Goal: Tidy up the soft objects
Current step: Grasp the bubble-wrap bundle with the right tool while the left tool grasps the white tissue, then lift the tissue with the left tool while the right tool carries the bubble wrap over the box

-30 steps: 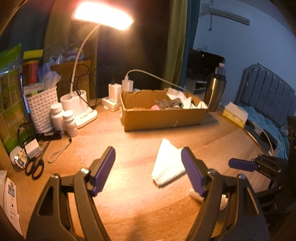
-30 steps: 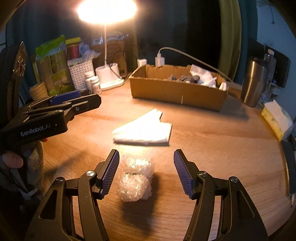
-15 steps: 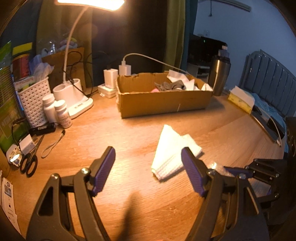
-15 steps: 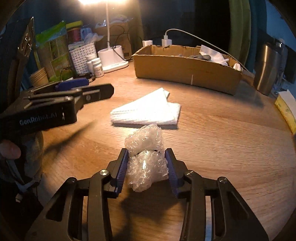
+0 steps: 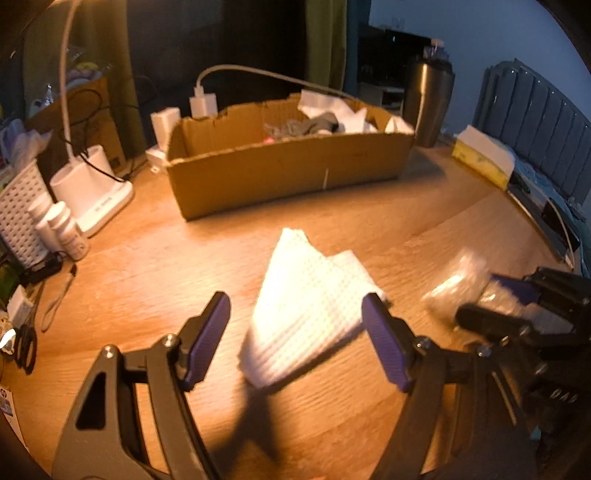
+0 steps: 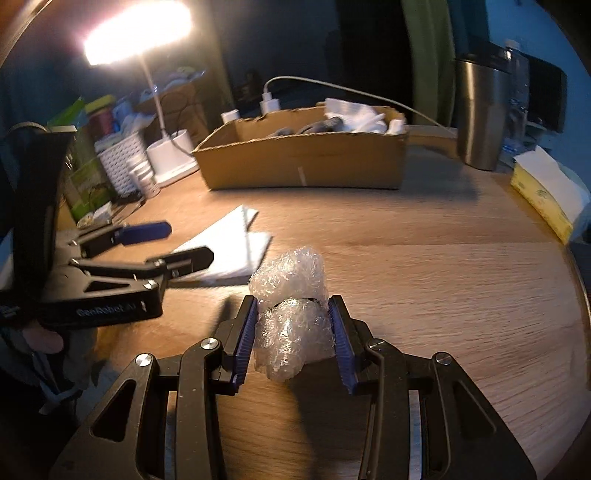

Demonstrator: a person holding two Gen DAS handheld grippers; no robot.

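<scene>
We've got the right tongs (image 6: 295, 339) clamped on a wad of bubble wrap (image 6: 291, 314); both purple pads press its sides, wrap bulging out past the tips. From the left cam it's the same wad (image 5: 461, 284), blurred, at the right edge of view. Can't tell if it rests on the worktop (image 6: 443, 277) or sits just above it.

Left tongs (image 5: 295, 332) stand wide open, nothing gripped. A folded white paper towel (image 5: 310, 302) lies flat on the wood, seen betw. the two fingers; pads not touching it. From the right cam, those left tongs (image 6: 177, 243) sit over the towel's (image 6: 236, 243) near-left edge.

Behind, a cardboard box (image 5: 288, 170) w/ grey and white soft stuff inside, well apart from towel and wrap. Steel tumbler (image 6: 480, 114) just right of the box, tissue pack (image 6: 546, 192) at the far-right edge, lamp (image 6: 136, 33) lit at back left.
</scene>
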